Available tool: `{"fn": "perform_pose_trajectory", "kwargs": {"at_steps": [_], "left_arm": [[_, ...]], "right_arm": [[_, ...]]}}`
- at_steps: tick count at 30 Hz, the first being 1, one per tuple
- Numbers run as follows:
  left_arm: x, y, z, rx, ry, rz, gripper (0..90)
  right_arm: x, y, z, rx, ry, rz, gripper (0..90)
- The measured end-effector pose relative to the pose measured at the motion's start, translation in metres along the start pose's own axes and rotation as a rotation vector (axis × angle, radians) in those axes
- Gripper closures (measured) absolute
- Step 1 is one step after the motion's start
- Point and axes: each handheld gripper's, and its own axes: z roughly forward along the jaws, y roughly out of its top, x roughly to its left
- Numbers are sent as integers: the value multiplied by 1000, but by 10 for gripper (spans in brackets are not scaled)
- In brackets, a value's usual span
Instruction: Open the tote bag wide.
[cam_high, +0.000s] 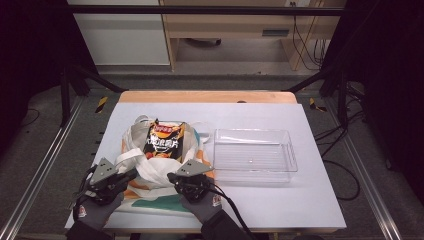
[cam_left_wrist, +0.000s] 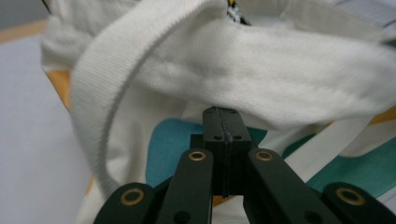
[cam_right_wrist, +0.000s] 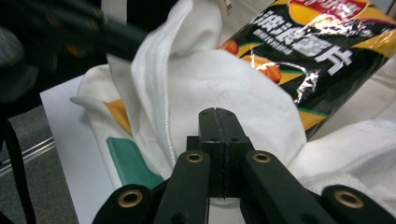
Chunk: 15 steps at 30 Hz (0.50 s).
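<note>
A black chip bag (cam_high: 164, 141) pokes from a white tote bag (cam_high: 141, 165) near the tabletop's (cam_high: 280, 200) front-left corner. Left tongs (cam_left_wrist: 220, 122) and right tongs (cam_right_wrist: 218, 122) are closed tight against its cloth; whether they pinch fabric is unclear. Next, apparently, spreading the mouth beside the clear tray (cam_high: 255, 172).

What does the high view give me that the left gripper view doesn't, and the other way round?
High view alone: the clear plastic tray to the right of the bag, apart from it, with nothing visible inside; the black chip packet sticking out of the tote bag; the right gripper at the bag's near edge; and the table.

Left gripper view alone: the left gripper with its jaws pressed together, tips right at the cloth under the bag's white strap; whether cloth is pinched I cannot tell.

Both: the white bag with teal and orange patches.
</note>
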Motion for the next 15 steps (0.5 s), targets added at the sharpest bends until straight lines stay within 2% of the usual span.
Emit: {"fn": "perform_pose_trajectory", "kwargs": {"at_steps": [1, 3, 4, 5, 6, 7, 9, 11, 12, 15], "left_arm": [[0, 0, 0, 0, 0, 0, 899], [-1, 9, -7, -54, -18, -17, 899], [-1, 15, -9, -68, -20, -13, 898], [-2, 27, -9, -107, -30, 0, 899], [-2, 27, -9, -107, -30, 0, 899], [-5, 40, -4, -97, -45, -7, 898], [-5, 44, 0, -90, -52, -4, 898], [-7, 54, 18, -49, -82, 5, 898], [-8, 57, 35, -5, -75, 19, 898], [-6, 56, 49, 45, -51, 31, 898]], "right_arm": [[0, 0, 0, 0, 0, 0, 900], [1, -3, 2, 3, 8, 2, 900], [1, -4, 3, 9, 8, 3, 900], [3, -6, 5, 15, 10, -2, 900], [3, -6, 5, 15, 10, -2, 900], [5, -7, 7, 21, 17, -5, 900], [6, -8, 8, 23, 21, -7, 900], [9, -11, 10, 28, 28, -9, 900], [9, -12, 11, 32, 28, -9, 900], [9, -15, 11, 38, 33, -8, 900]]}}
